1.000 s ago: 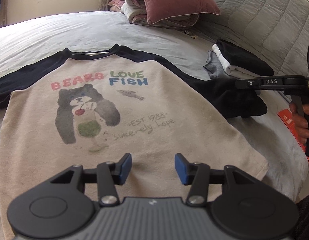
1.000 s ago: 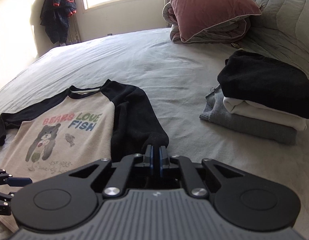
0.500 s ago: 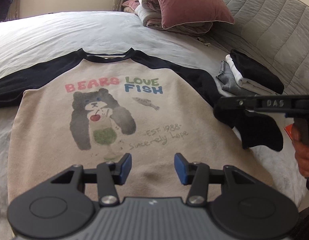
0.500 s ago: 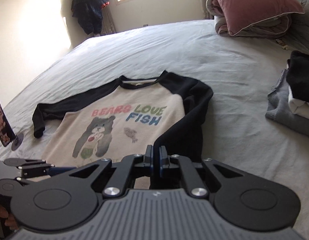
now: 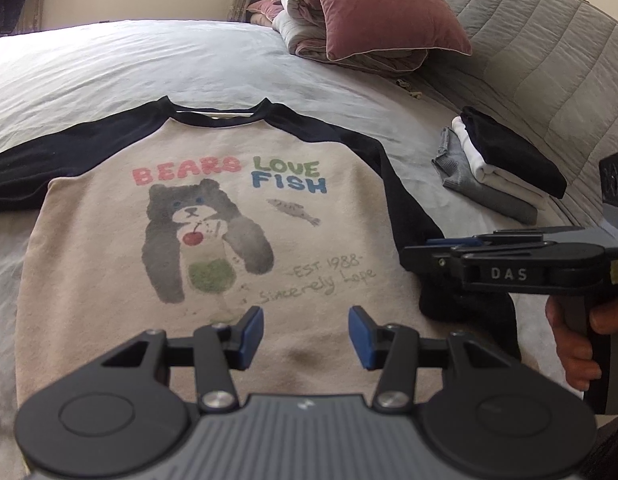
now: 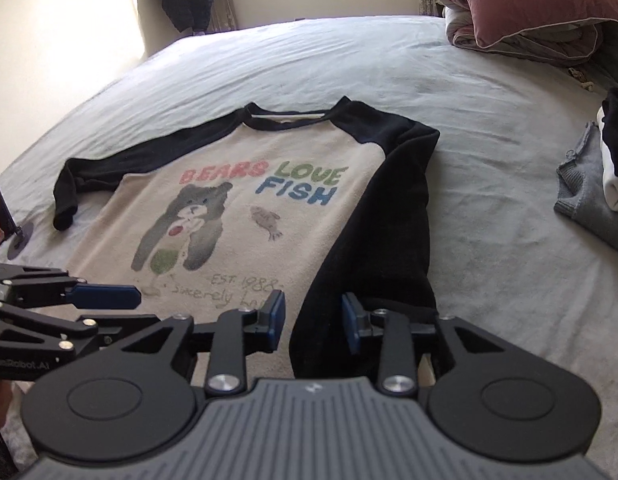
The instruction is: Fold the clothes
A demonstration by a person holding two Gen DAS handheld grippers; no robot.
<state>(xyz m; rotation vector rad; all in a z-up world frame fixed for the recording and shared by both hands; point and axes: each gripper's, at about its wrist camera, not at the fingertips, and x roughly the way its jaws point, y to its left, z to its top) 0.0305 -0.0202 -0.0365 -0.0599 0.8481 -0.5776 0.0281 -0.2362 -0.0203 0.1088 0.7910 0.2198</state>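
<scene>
Sweatshirt (image 5: pixel 213 240) lies face up, flat on the grey bedsheet (image 6: pixel 349 64): fleecy beige body, navy raglan sleeves and collar band, print of a grey bear, a small fish and "BEARS LOVE FISH" in puffy coloured letters. One sleeve (image 6: pixel 121 164) is stretched sideways, cuff curled. The other sleeve (image 6: pixel 389 220) is folded down along the body's side edge, thick soft knit, cuff end nearest the right gripper (image 6: pixel 313 322).

Right gripper: jaws opening, blue pads apart, the folded sleeve's cuff end in line between them; pads are not pressing on it. A hand (image 5: pixel 577 340) grips its black handle.

Left gripper (image 5: pixel 306 336): about half open, nothing between the pads, hovering over the beige hem area.

Sheet is matte and lightly wrinkled. Stack of folded clothes (image 5: pixel 505 168) sits well apart to the side: black on white on grey ribbed knit. Dusty-pink square pillow (image 5: pixel 385 8) rests on a rolled quilt by the padded grey headboard (image 5: pixel 549 52).
</scene>
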